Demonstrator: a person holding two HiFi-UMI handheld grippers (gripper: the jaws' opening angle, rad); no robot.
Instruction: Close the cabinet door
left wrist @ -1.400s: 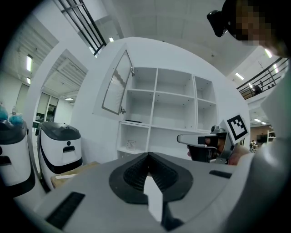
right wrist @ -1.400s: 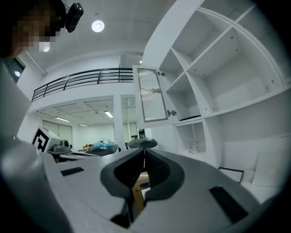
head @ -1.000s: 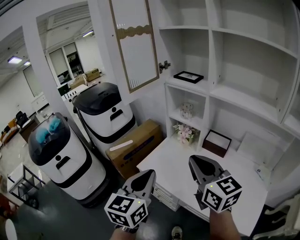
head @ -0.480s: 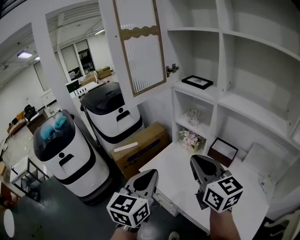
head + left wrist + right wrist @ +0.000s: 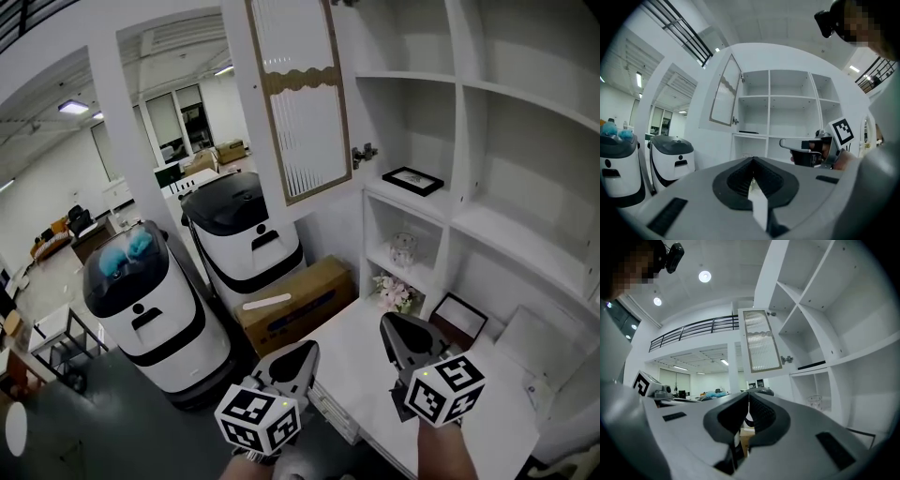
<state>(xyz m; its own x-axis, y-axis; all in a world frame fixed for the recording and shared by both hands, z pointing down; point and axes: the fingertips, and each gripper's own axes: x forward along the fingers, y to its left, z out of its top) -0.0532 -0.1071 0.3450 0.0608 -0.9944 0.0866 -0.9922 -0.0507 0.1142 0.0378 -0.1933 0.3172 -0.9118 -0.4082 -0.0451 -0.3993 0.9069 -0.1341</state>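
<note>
The cabinet door [image 5: 300,103], a wood-framed ribbed glass panel, stands swung open to the left of the white shelving [image 5: 487,141]. A small metal latch [image 5: 364,153] shows at its lower right edge. Both grippers hover low over the white desk, well below the door and apart from it. My left gripper [image 5: 307,349] is shut and holds nothing. My right gripper [image 5: 385,322] is also shut and empty. In the left gripper view the door [image 5: 725,96] hangs ahead on the left, past the jaws [image 5: 752,161]. The right gripper view shows the door [image 5: 762,341] ahead above its jaws [image 5: 748,397].
Two white-and-black service robots [image 5: 155,300] [image 5: 244,234] and a cardboard box [image 5: 295,300] stand on the floor under the door. The shelves hold a picture frame [image 5: 413,180], a glass jar [image 5: 402,248], flowers [image 5: 394,292] and a dark box [image 5: 459,319]. The white desk [image 5: 356,366] lies below the grippers.
The head view has tilted up, so the door and shelves sit lower and further right in the picture. Both grippers edged forward and slightly up, still shut.
</note>
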